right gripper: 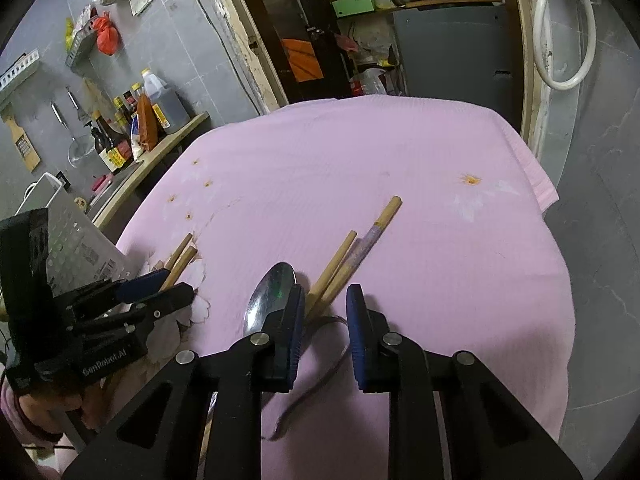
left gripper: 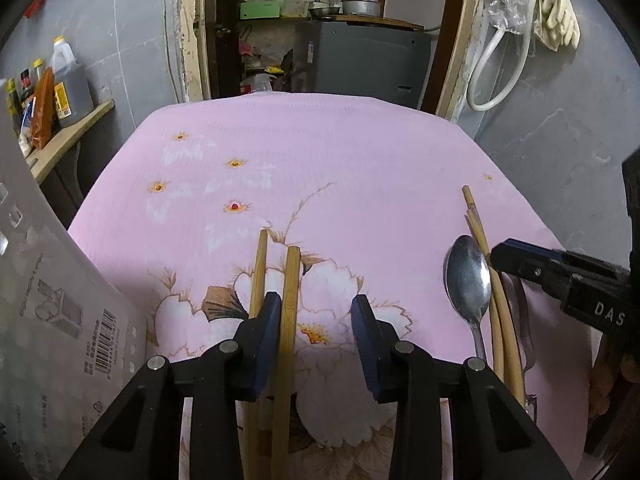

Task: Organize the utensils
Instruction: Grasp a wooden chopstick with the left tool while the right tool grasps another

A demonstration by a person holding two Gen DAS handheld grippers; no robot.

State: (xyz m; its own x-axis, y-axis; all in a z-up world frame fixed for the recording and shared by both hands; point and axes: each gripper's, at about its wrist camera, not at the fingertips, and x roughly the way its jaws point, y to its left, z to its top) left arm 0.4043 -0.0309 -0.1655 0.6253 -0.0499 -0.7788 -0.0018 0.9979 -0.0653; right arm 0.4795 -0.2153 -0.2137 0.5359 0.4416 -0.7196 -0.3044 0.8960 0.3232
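Pink cloth (left gripper: pixel 360 152) lies bare toward its far edge, while near it the left gripper (left gripper: pixel 316 312) stands partly open over one chopstick (left gripper: pixel 290 300) and the right gripper (right gripper: pixel 326 304), narrowed, straddles more chopsticks (right gripper: pixel 340 260) beside a spoon (right gripper: pixel 268 296).

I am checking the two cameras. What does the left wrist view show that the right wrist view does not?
Only left wrist: pale gloves hanging on the wall. Only right wrist: a red bag and a wooden grater on the wall. Both: pink cloth, spoon, chopsticks, white basket, the left gripper and right gripper.
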